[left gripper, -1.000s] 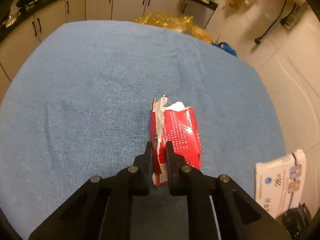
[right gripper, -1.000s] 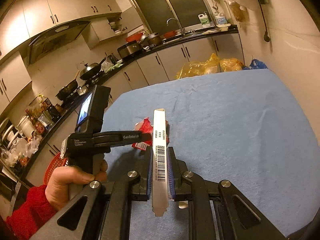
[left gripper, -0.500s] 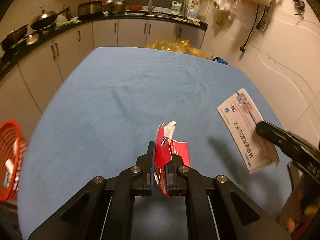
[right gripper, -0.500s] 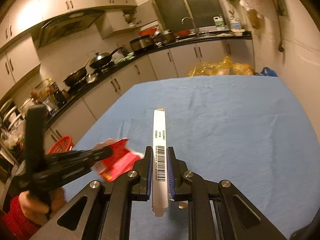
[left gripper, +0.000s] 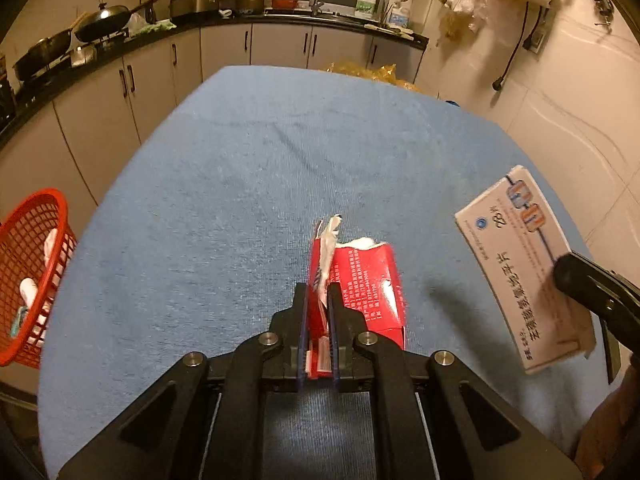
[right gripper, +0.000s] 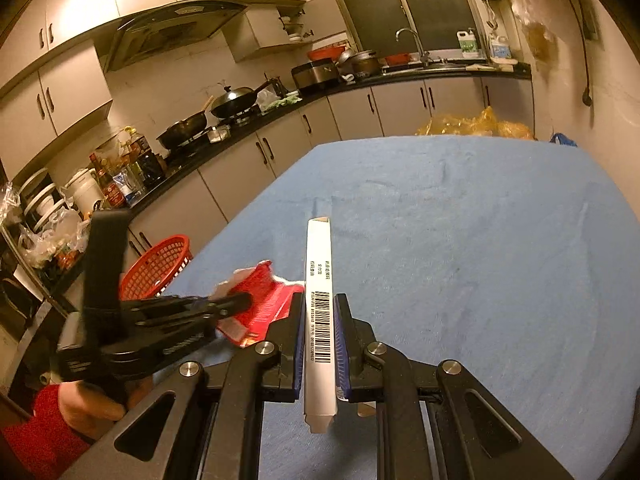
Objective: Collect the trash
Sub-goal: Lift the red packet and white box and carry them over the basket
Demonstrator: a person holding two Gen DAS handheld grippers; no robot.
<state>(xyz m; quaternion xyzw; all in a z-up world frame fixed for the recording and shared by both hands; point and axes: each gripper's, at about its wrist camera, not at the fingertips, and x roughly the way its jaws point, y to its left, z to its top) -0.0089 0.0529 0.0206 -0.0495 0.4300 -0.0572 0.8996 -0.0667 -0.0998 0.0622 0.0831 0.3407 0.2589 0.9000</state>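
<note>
Red basket (left gripper: 32,276) off the bench's (left gripper: 240,200) left edge already holds some scraps. Left gripper (left gripper: 318,308) fingers clenched on torn red carton (left gripper: 360,288), right gripper (right gripper: 318,332) on flat white box (right gripper: 319,280); both lifted, undeposited. Long axes run along the fingers, pointing away.

The left wrist view looks forward from just behind the left gripper (left gripper: 317,300), angled down over the blue table cloth (left gripper: 248,184) toward the far kitchen counter (left gripper: 304,16), with the red basket (left gripper: 30,268) low at the left edge. The right wrist view sits just behind the right gripper (right gripper: 319,320), held more level and turned left toward the stove side. Both share the cloth, counter, basket, red carton (left gripper: 360,284) and white box (right gripper: 319,276)
</note>
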